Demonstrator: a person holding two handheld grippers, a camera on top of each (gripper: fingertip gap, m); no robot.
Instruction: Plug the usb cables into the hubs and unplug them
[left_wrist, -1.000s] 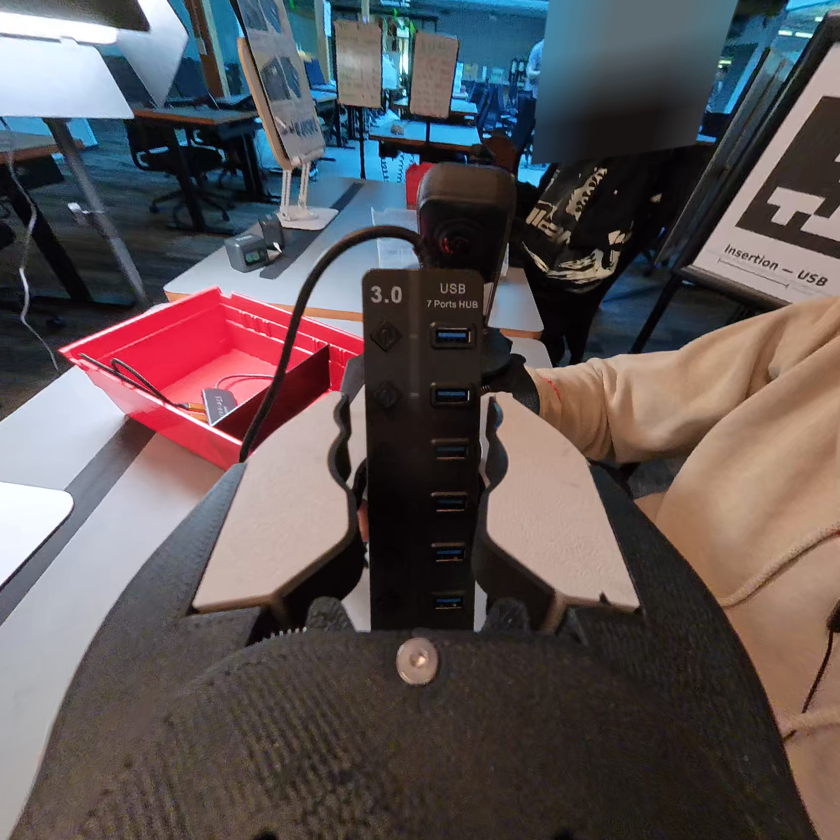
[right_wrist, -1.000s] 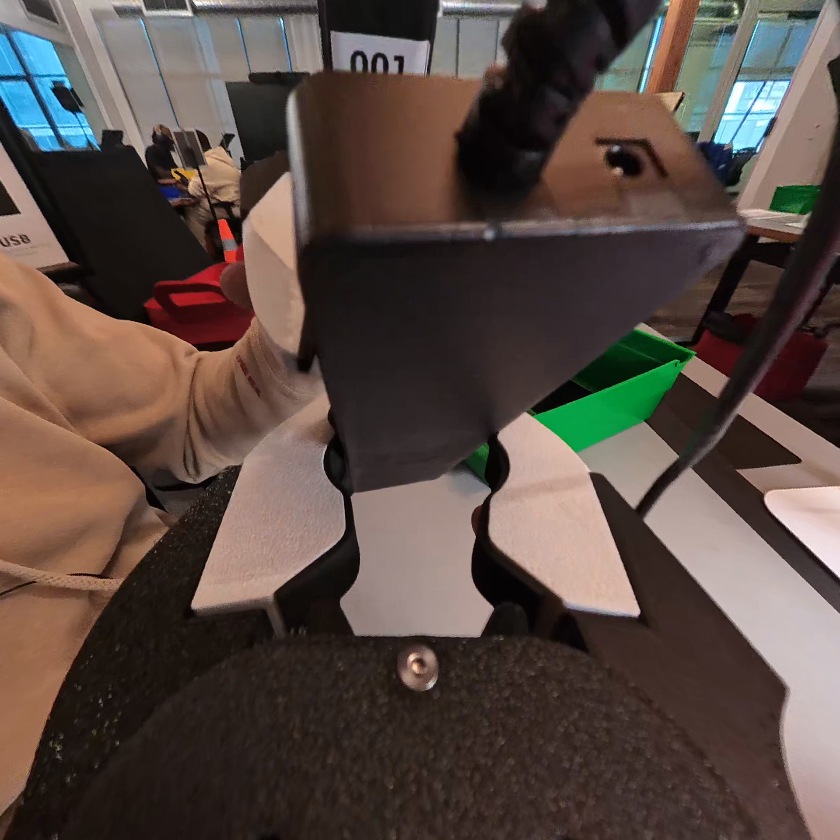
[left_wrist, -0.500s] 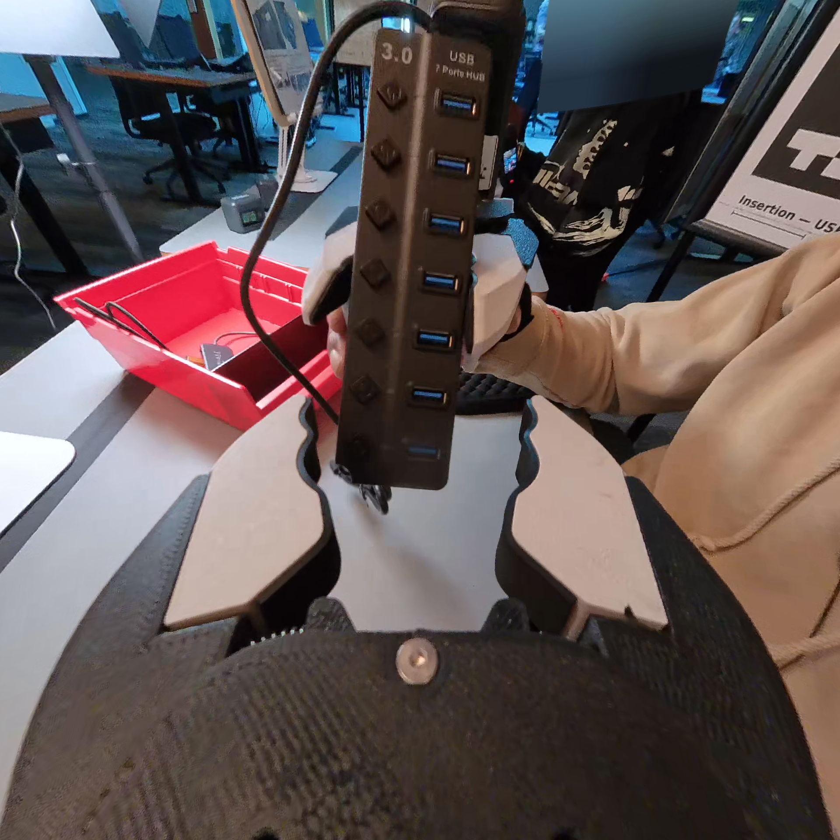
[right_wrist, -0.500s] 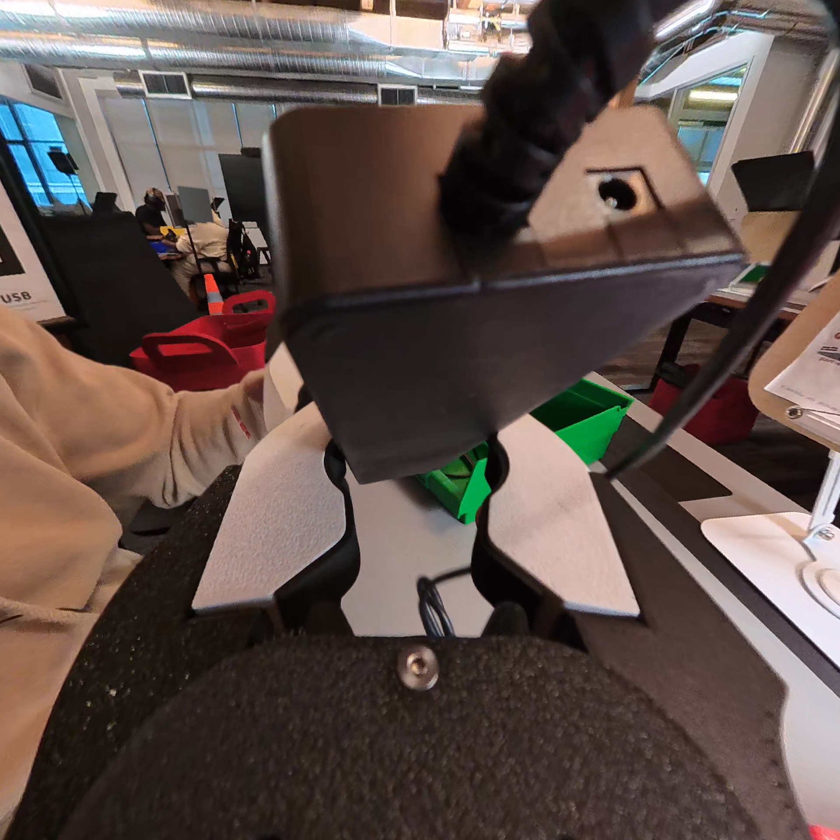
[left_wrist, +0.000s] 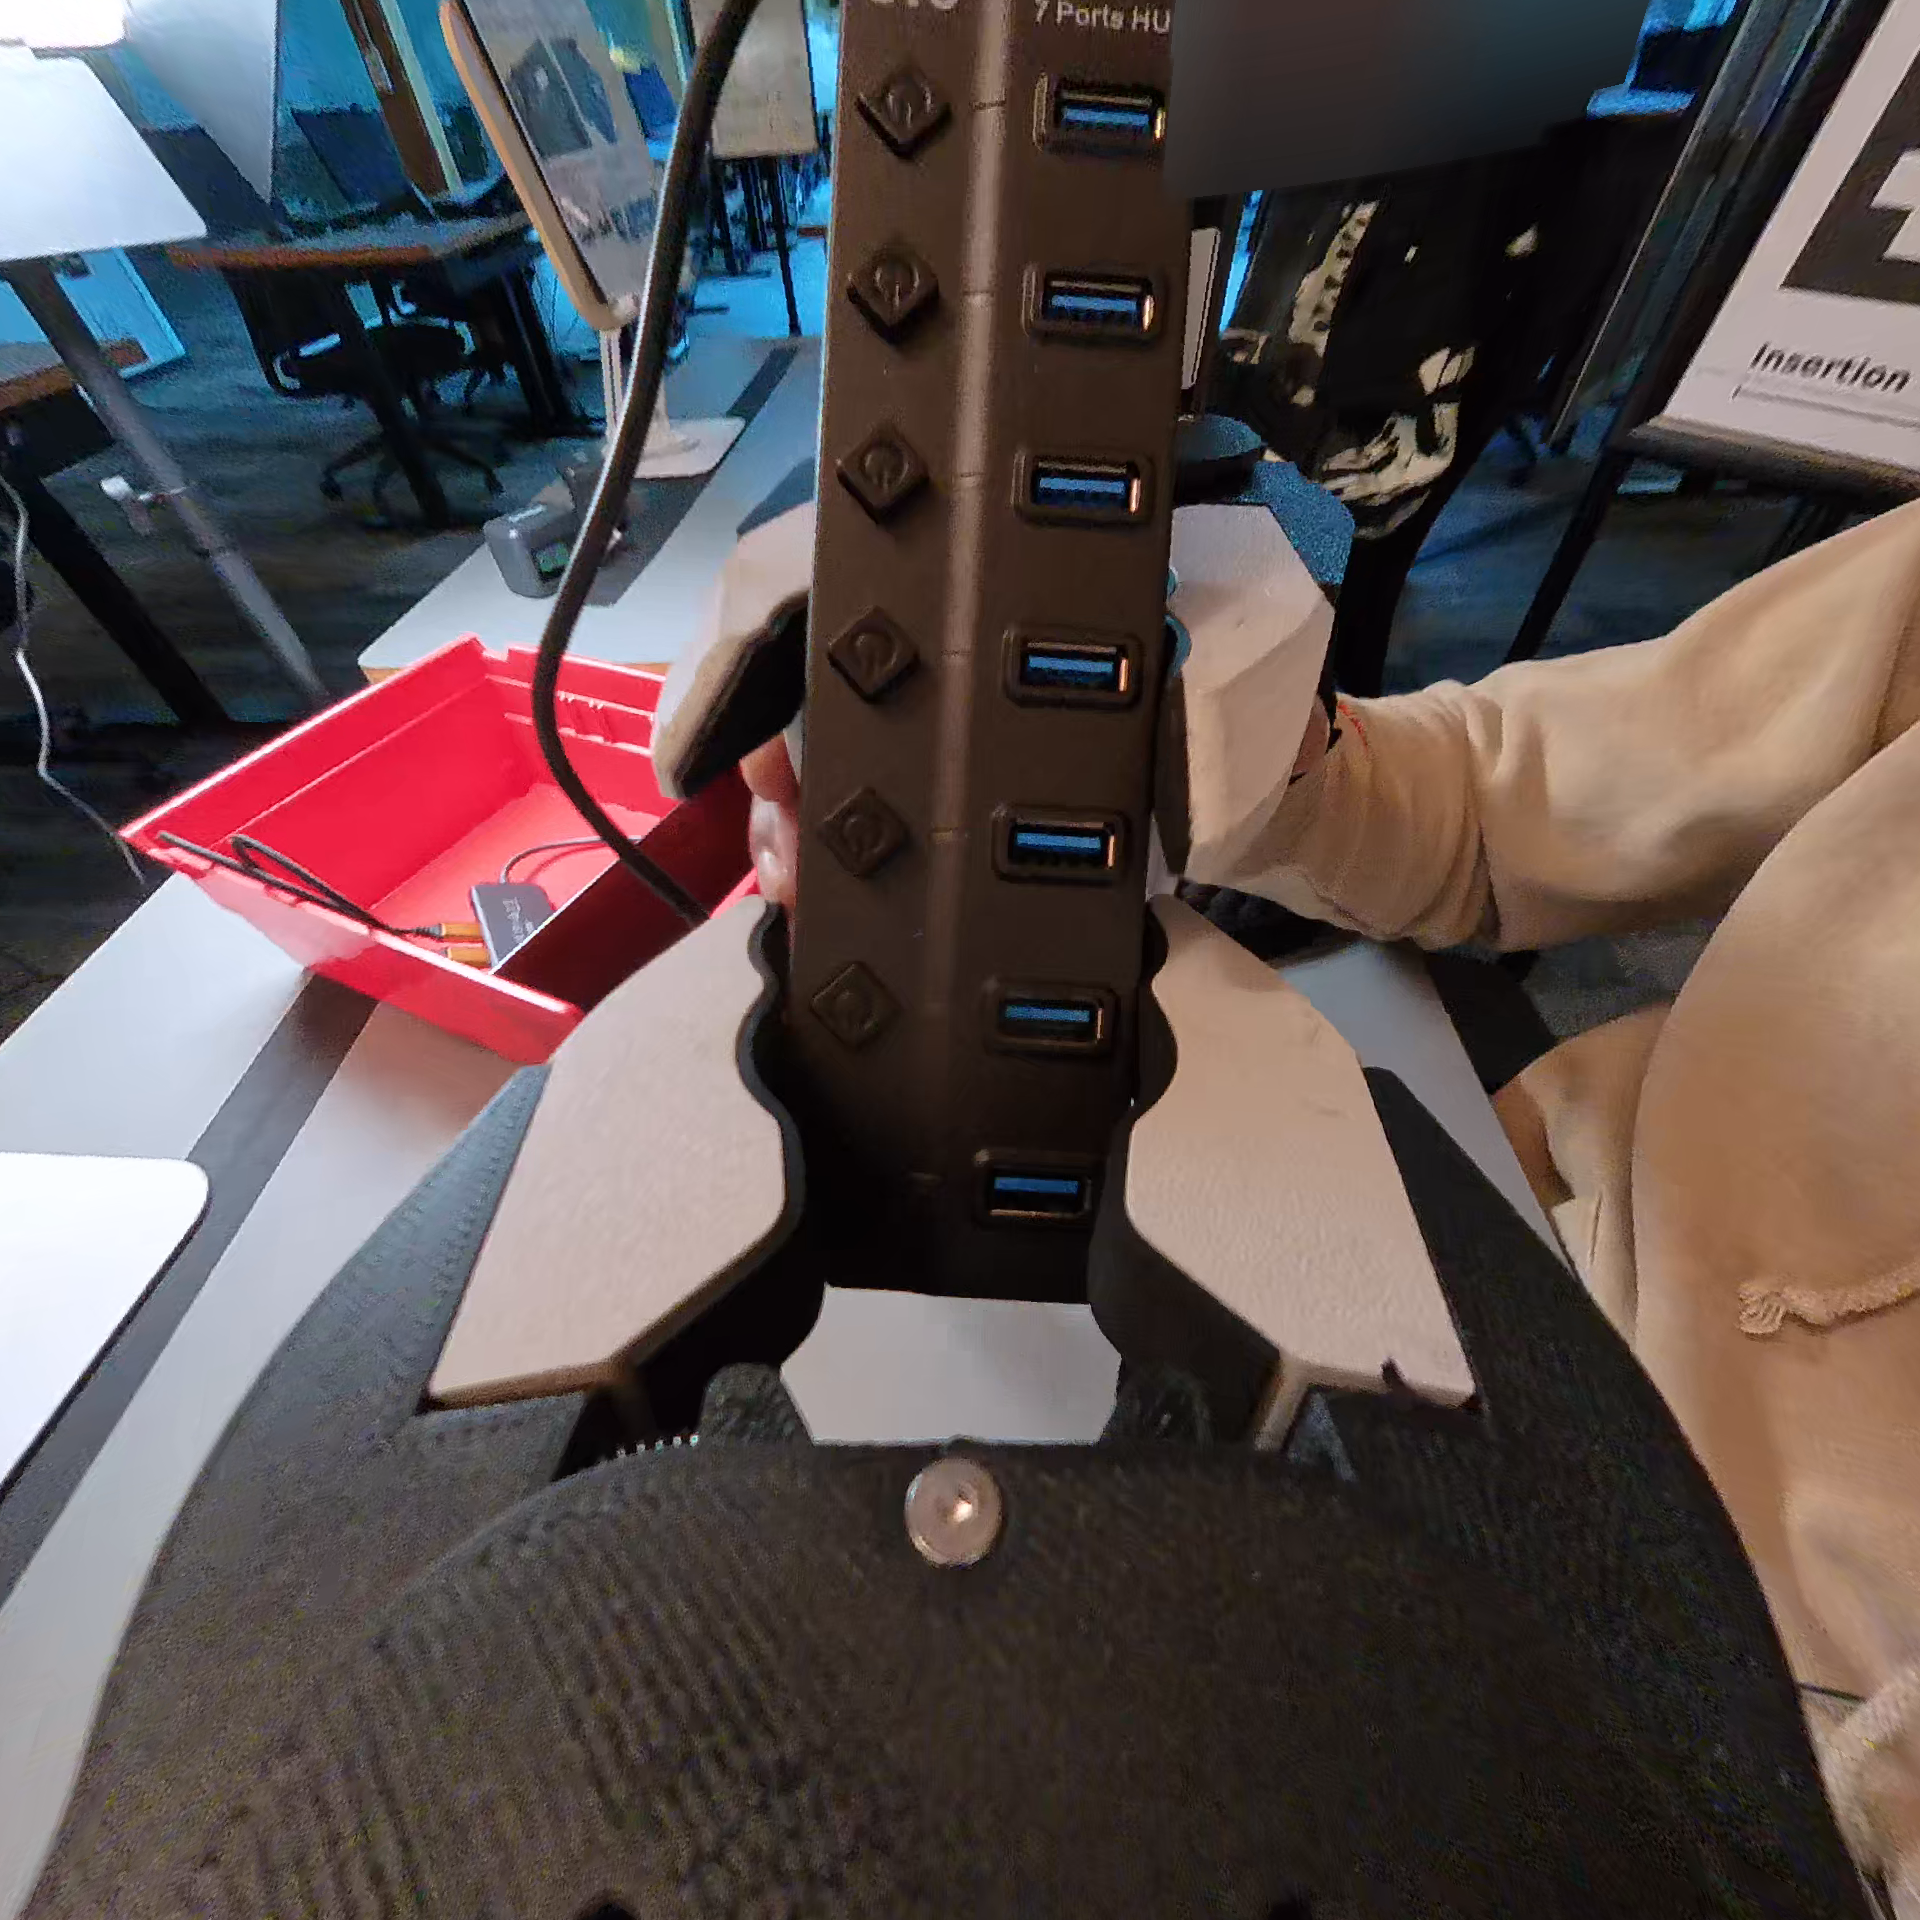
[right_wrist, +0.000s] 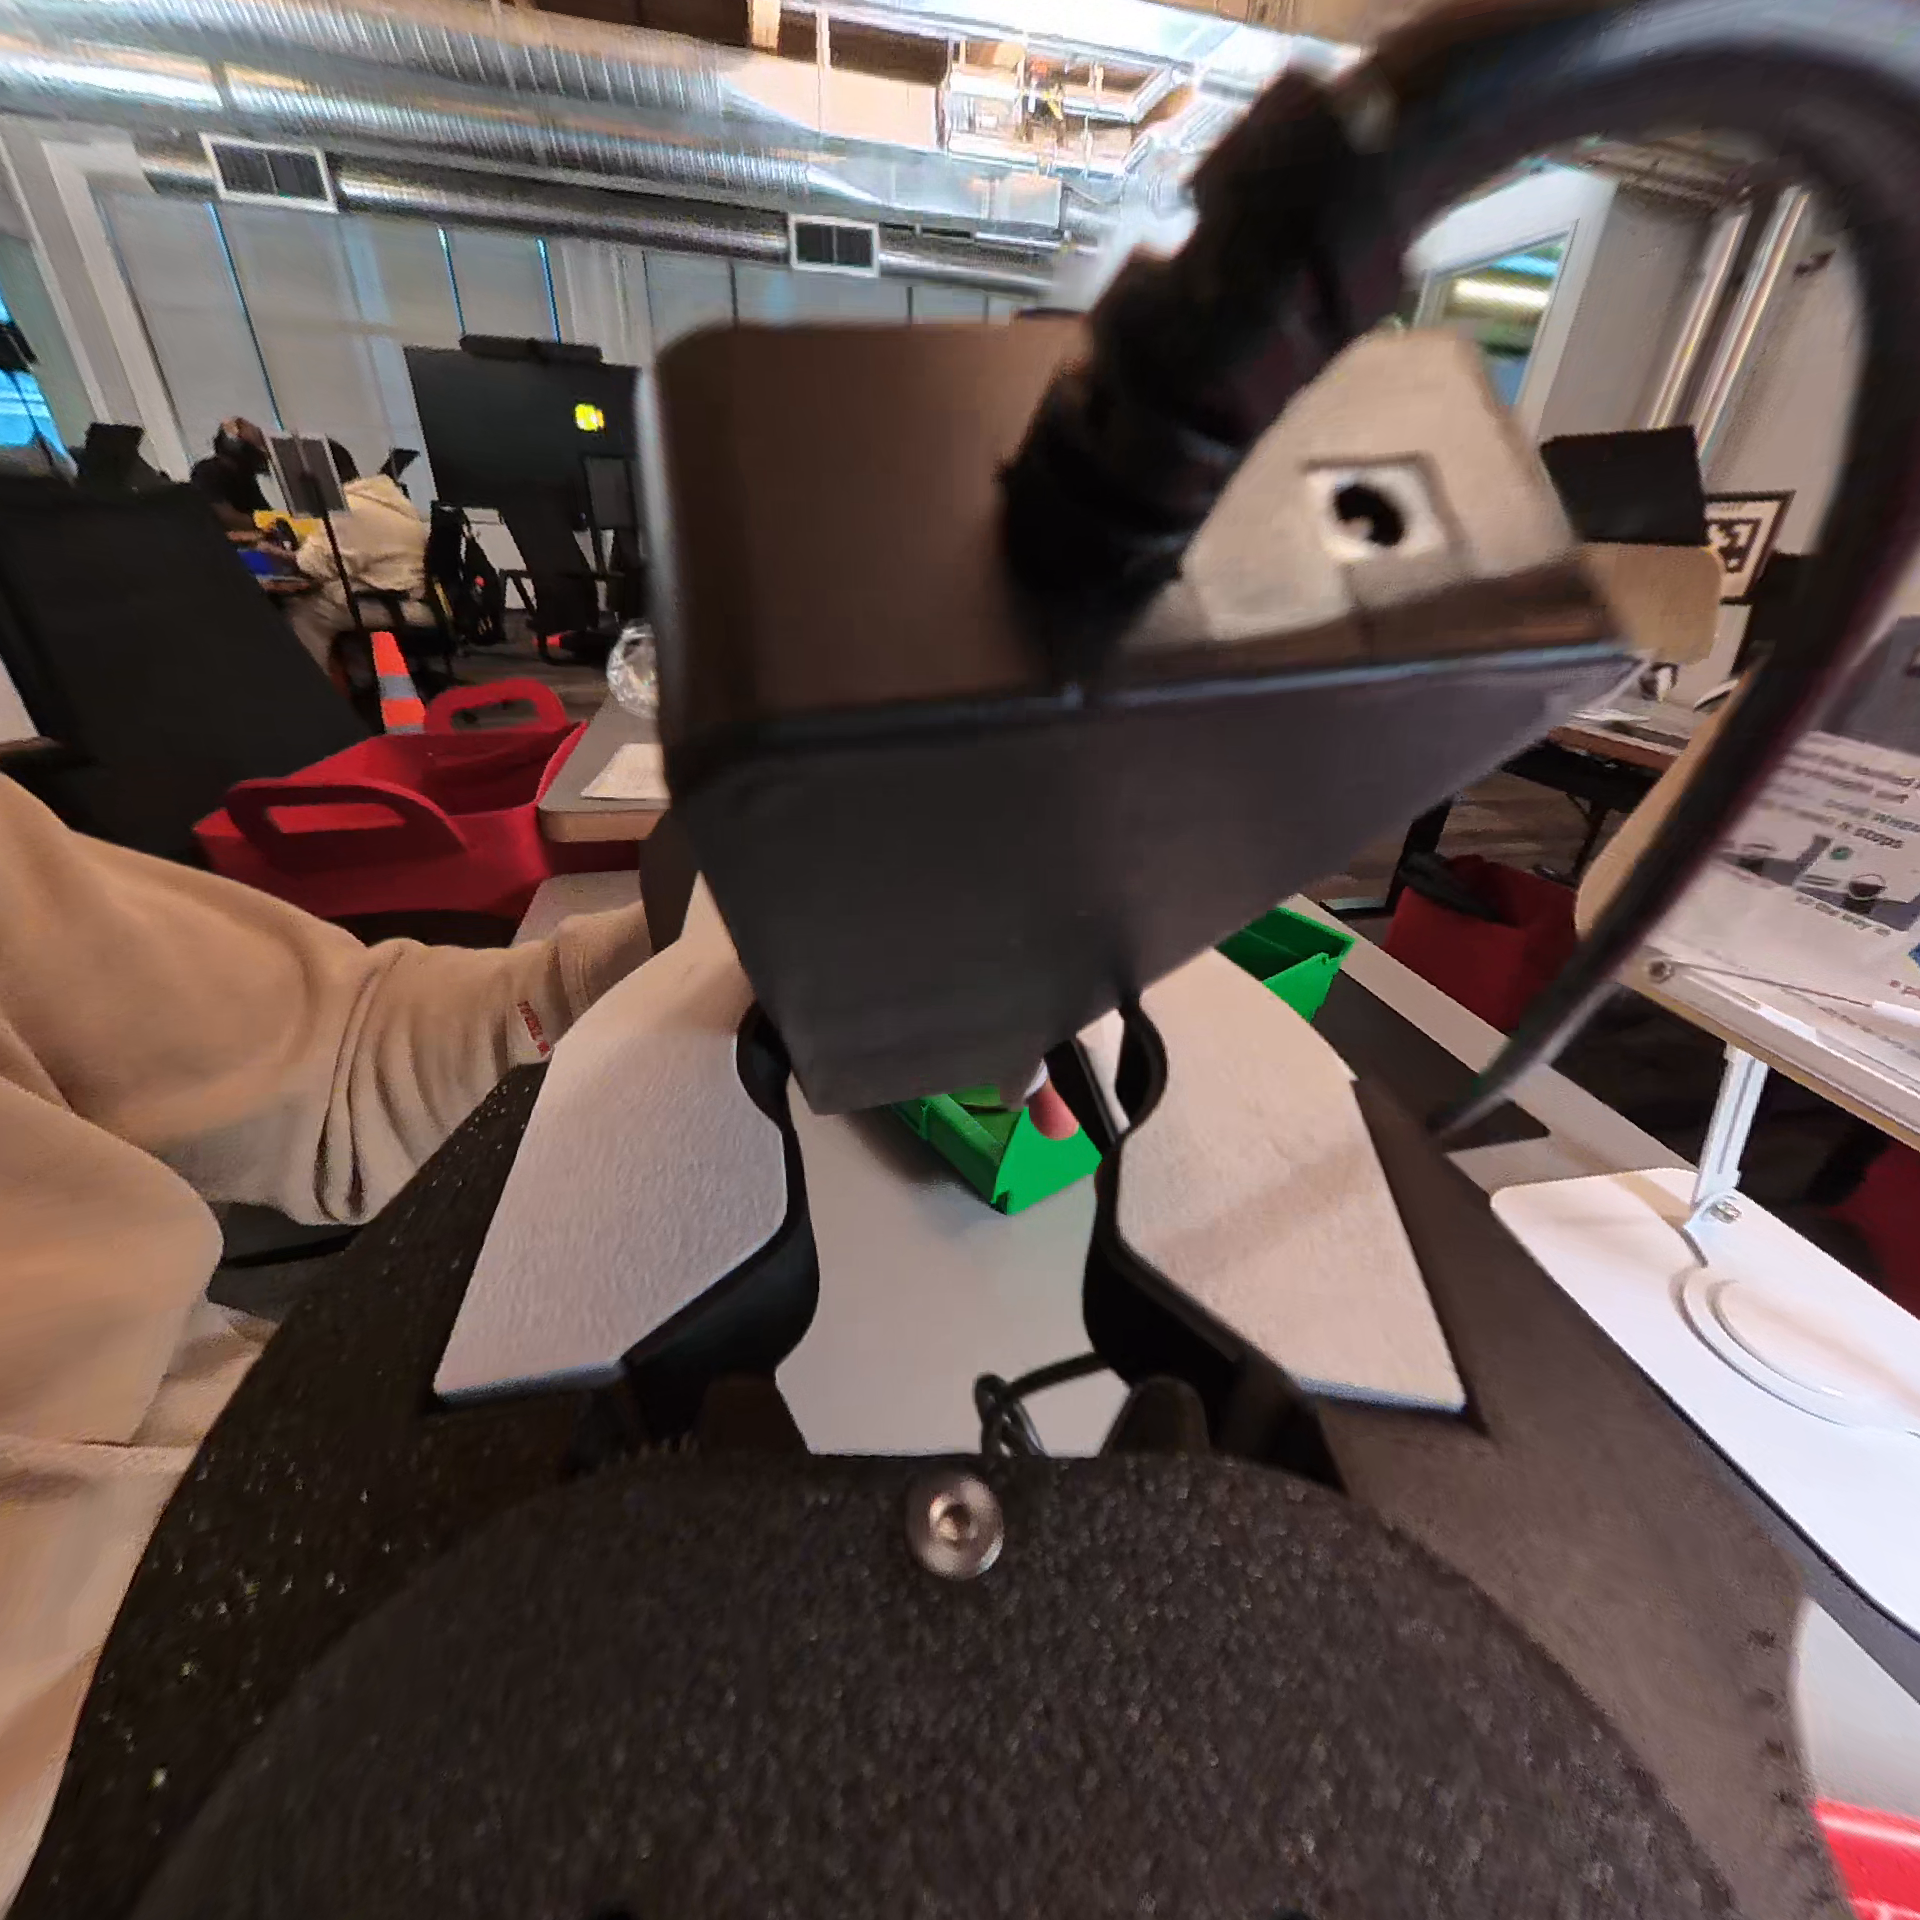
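- The left tool has its two flat beige fingers closed against the lower sides of the long black plastic USB hub, which stands upright between them, ports and diamond buttons facing the camera.
- Farther up the same hub, at 12 o'clock from the left tool, the right tool clamps its mid section from behind, one pale finger on each side.
- In the right wrist view, the right tool is narrowed onto the hub's plain back; the top end with a round socket tilts toward 1 o'clock.
- A thick black cable leaves the hub's top end and arcs over to 3 o'clock, then drops toward the surface; in the left wrist view it hangs down at 10 o'clock.
- A cream sleeve reaches in from 3 o'clock in the left wrist view.
- An open red plastic bin sits on the grey surface at 9 o'clock, holding thin cables and a small grey adapter.
- A green plastic bin lies on the surface just past the right tool's fingertips.
- A white stand base rests at 3 o'clock in the right wrist view.
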